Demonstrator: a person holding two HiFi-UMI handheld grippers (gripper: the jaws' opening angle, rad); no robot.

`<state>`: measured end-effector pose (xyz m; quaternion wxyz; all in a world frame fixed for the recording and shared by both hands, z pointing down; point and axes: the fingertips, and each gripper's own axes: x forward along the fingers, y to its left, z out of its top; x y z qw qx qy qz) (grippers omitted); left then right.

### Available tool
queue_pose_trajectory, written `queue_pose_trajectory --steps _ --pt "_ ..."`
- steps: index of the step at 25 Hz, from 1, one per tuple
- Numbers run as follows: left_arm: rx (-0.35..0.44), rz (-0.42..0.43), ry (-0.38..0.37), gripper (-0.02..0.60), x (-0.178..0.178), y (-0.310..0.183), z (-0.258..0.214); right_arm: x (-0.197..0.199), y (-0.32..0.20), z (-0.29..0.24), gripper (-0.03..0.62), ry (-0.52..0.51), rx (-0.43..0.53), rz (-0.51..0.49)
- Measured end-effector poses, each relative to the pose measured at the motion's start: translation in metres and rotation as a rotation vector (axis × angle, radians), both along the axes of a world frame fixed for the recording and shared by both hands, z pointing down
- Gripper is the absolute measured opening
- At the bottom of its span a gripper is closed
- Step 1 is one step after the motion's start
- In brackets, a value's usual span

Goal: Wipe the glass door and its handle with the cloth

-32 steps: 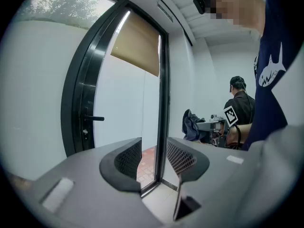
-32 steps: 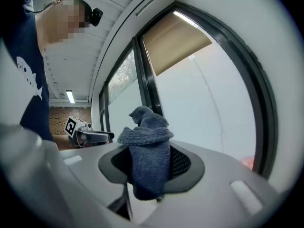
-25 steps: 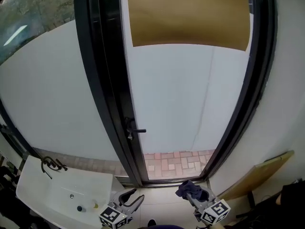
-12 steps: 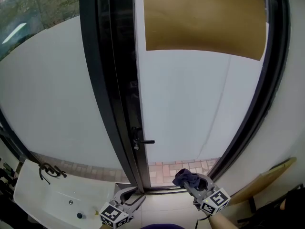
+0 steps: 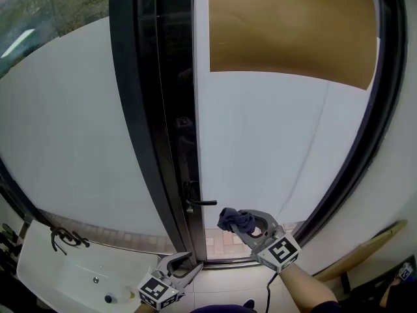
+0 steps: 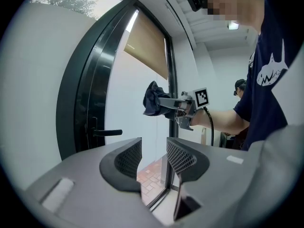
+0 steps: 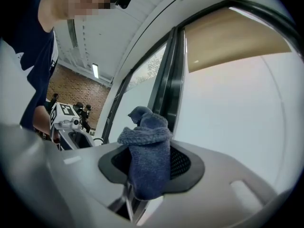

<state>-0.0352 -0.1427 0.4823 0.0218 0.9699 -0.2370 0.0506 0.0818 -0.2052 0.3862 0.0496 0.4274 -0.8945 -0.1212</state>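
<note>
The dark blue cloth point(image 7: 147, 160) is gripped in the right hand-held gripper point(image 5: 242, 222). The jaws are closed on its middle, so that a bunched knitted fold stands above them and a short tail hangs below. In the head view the cloth is held just to the right of the door handle point(image 5: 199, 203), near it but apart from it. It is not yet laid against the glass door point(image 5: 260, 142), which spreads to the right of and above the handle. The left hand-held gripper point(image 6: 154, 152) is held lower than the handle, near the foot of the dark frame point(image 5: 156, 122). Its jaws are parted and nothing is seen between them.

The cloth is judged to be light, soft and limp, and it is expected to fold and flatten under pressure rather than push back. The bunched part beyond the jaws is therefore best pressed to the surface, with the hard jaws kept off the pane. The hold on the middle looks firm, though a loose knit may be dragged out by friction. The handle is taken to be a slim, stiff, smooth lever. It could be wrapped in the soft fold and rubbed along its length. The glass is to be treated as slippery and fragile.
</note>
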Motion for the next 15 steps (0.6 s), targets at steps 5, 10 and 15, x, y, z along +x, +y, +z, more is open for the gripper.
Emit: queue_pose_trajectory --steps 5,10,15 --pt "0.005 -0.030 0.004 0.159 0.009 -0.016 -0.003 -0.030 -0.049 -0.039 0.149 0.099 0.101 -0.062" --pt "0.014 -0.056 0.009 0.158 0.017 -0.024 -0.009 -0.065 -0.096 -0.078 0.149 0.289 0.275 -0.104" --pt "0.027 -0.090 0.038 0.158 0.021 -0.023 -0.012 -0.106 -0.133 -0.086 0.149 0.628 0.466 -0.080"
